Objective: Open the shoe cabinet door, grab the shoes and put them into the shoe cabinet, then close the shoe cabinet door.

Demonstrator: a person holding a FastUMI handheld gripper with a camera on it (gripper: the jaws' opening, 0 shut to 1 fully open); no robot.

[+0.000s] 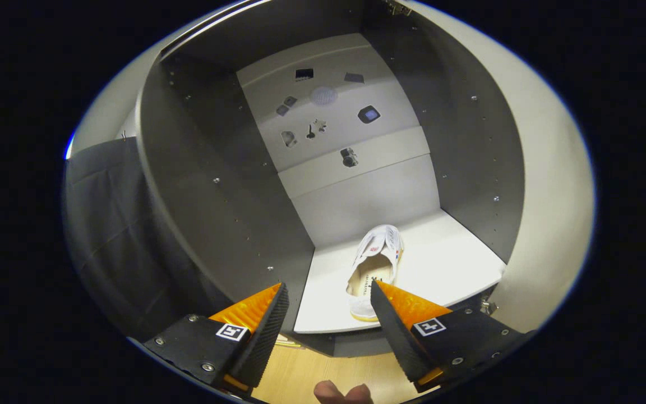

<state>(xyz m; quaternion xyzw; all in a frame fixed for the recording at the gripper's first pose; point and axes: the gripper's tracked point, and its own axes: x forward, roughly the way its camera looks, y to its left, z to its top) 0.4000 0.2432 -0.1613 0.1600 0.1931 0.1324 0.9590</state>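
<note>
Shoe (375, 269) on cabinet shelf (446, 264); gripper (328, 306) open.

Claw-mounted camera faces near into open cabinet (199, 185).

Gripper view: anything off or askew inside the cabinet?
Nothing damaged or spilled. The white shoe lies on the cabinet's bottom shelf, its heel right at the shelf's front edge, toe pointing at the back panel and angled slightly off square. The claw is open, its fingers apart and clear of the shoe.
</note>
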